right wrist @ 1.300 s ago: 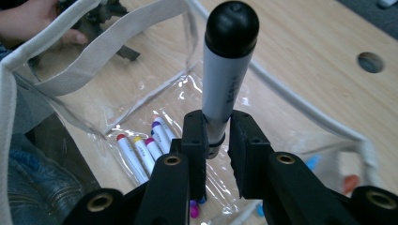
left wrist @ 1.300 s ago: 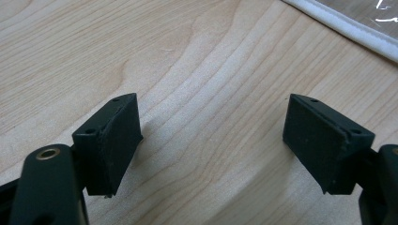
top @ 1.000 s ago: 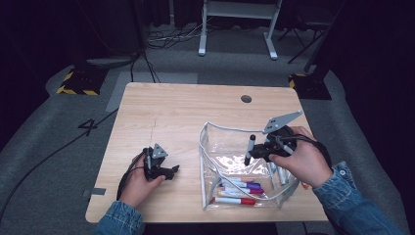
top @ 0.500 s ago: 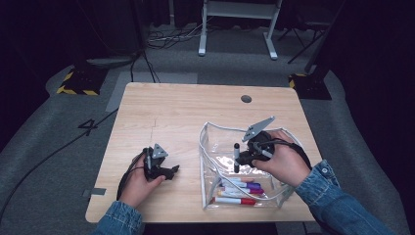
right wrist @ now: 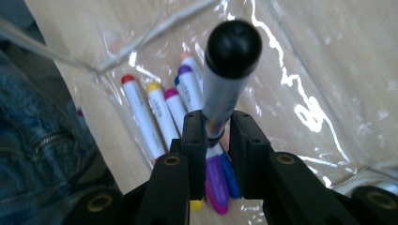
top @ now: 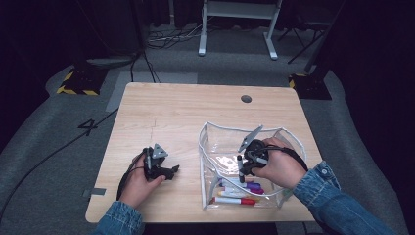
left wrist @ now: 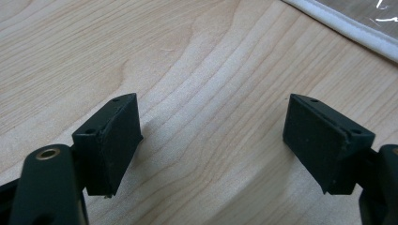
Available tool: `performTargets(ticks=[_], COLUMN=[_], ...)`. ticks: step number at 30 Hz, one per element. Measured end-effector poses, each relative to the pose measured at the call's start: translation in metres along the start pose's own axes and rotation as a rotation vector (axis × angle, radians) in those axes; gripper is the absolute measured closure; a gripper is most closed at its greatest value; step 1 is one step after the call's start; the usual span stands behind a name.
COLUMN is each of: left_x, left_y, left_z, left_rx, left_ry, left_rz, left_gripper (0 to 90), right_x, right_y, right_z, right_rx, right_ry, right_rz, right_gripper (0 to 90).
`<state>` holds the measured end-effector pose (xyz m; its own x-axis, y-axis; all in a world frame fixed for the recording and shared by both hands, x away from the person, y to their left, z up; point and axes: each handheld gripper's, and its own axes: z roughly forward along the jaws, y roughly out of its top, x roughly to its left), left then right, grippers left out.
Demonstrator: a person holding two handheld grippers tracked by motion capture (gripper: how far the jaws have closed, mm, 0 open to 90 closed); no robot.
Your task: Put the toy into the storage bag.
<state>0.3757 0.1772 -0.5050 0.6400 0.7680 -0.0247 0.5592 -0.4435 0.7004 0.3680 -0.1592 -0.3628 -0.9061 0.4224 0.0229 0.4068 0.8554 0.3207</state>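
While the wooden bench (top: 195, 117) carries everything, its biggest load is the clear plastic pouch (top: 218, 147), which stands open-topped on the right half near the front edge, white-trimmed rim up. Denim sleeves enter from the bottom of the high view, one forearm per side. Right claw (top: 241, 169) sits inside the pouch mouth, pointing down toward the pouch floor, jaws pinched on a black-capped marker (right wrist: 225, 89); right gripper view has the barrel clamped between both pads, cap end sticking out past the jaw tips, body grey-white. Marker is thus in the claw, above the pouch bottom, not lying with the others. Left claw (top: 171, 170) rests on bare bench wood left of the pouch, apart from it, hand wrapped round the body, cable trailing back off the front-left. Left gripper view has the two pads (left wrist: 112, 140) spread wide with nothing but wood grain between them; the pouch's white trim cuts the top right corner of that view. Loose markers (top: 240, 191) lie flat in the pouch bottom at the near side: red-capped one closest to the front, purple just behind it. Right gripper view adds red, yellow, magenta and purple caps side by side under the held marker, roughly parallel. Small dark round hole (top: 246, 99) in the bench top at the far right.
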Motion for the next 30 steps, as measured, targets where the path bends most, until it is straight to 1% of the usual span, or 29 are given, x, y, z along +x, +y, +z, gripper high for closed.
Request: performTargets(ticks=[2, 3, 6, 7, 8, 9, 10, 11, 12, 13, 14, 15, 16, 17, 21, 22, 23, 24, 25, 26, 27, 29, 30], left_x=[0.000, 0.000, 0.000, 0.000, 0.000, 0.000, 0.000, 0.000, 0.000, 0.000, 0.000, 0.000, 0.000, 0.000, 0.000, 0.000, 0.000, 0.000, 0.000, 0.000, 0.000, 0.000, 0.000], left_y=[0.000, 0.000, 0.000, 0.000, 0.000, 0.000, 0.000, 0.000, 0.000, 0.000, 0.000, 0.000, 0.000, 0.000, 0.000, 0.000, 0.000, 0.000, 0.000, 0.000, 0.000, 0.000, 0.000], left_z=[0.000, 0.000, 0.000, 0.000, 0.000, 0.000, 0.000, 0.000, 0.000, 0.000, 0.000, 0.000, 0.000, 0.000, 0.000, 0.000, 0.000, 0.000, 0.000, 0.000, 0.000, 0.000, 0.000], left_rx=[0.000, 0.000, 0.001, 0.000, 0.000, 0.000, 0.000, 0.000, 0.000, -0.001, -0.001, -0.001, -0.001, -0.001, -0.001, -0.001, -0.001, -0.001, -0.001, -0.001, -0.001, -0.001, -0.001], left_ry=[0.000, 0.000, -0.001, -0.001, -0.001, -0.001, -0.001, -0.001, 0.004, 0.004, 0.004, 0.004, 0.004, 0.004, 0.005, 0.005, 0.004, 0.004, 0.004, 0.004, 0.004, 0.004, 0.004], left_rz=[-0.001, 0.000, 0.000, -0.001, -0.001, -0.001, -0.001, 0.000, 0.004, 0.005, 0.005, 0.005, 0.005, 0.006, 0.005, 0.005, 0.005, 0.005, 0.004, 0.004, 0.005, 0.005, 0.005], left_gripper=[19.9, 19.9, 19.9, 19.9, 19.9, 19.9, 19.9, 19.9, 19.9, 19.9, 19.9, 19.9, 19.9, 19.9, 19.9, 19.8, 19.9, 19.9, 19.9, 19.9, 19.9, 19.9, 19.9], right_x=[0.000, 0.001, 0.001, 0.002, 0.002, 0.002, 0.002, 0.003, 0.003, 0.003, 0.003, 0.002, 0.002, 0.001, -0.002, -0.002, -0.005, -0.005, -0.009, -0.009, -0.014, -0.018, -0.018], right_y=[0.000, 0.000, 0.001, 0.000, 0.000, 0.000, 0.000, -0.001, -0.001, 0.000, 0.000, 0.001, 0.001, 0.001, -0.001, -0.001, -0.004, -0.004, -0.010, -0.010, -0.016, -0.023, -0.023], right_z=[0.002, 0.006, 0.008, 0.011, 0.011, 0.014, 0.014, 0.015, 0.015, 0.009, 0.009, -0.001, -0.001, -0.013, -0.039, -0.039, -0.053, -0.053, -0.069, -0.069, -0.080, -0.090, -0.090], right_rx=[0.002, 0.033, 0.044, 0.060, 0.060, 0.053, 0.053, 0.043, 0.043, -0.037, -0.037, -0.103, -0.103, -0.166, -0.289, -0.289, -0.347, -0.347, -0.402, -0.402, -0.432, -0.452, -0.452], right_ry=[0.002, 0.008, 0.021, 0.034, 0.034, 0.041, 0.041, 0.048, 0.048, 0.049, 0.049, 0.050, 0.050, 0.033, 0.004, 0.004, -0.020, -0.020, -0.043, -0.043, -0.061, -0.084, -0.084], right_rz=[-0.003, -0.011, -0.018, -0.035, -0.035, -0.045, -0.045, -0.053, -0.053, -0.035, -0.035, -0.021, -0.021, -0.008, 0.023, 0.023, 0.034, 0.034, 0.060, 0.060, 0.081, 0.103, 0.103], right_gripper=[77.0, 76.9, 76.9, 73.9, 73.9, 57.4, 57.4, 51.0, 51.0, 48.8, 48.8, 48.2, 48.2, 48.2, 48.2, 48.2, 49.1, 49.1, 49.8, 49.8, 50.2, 51.0, 51.0])
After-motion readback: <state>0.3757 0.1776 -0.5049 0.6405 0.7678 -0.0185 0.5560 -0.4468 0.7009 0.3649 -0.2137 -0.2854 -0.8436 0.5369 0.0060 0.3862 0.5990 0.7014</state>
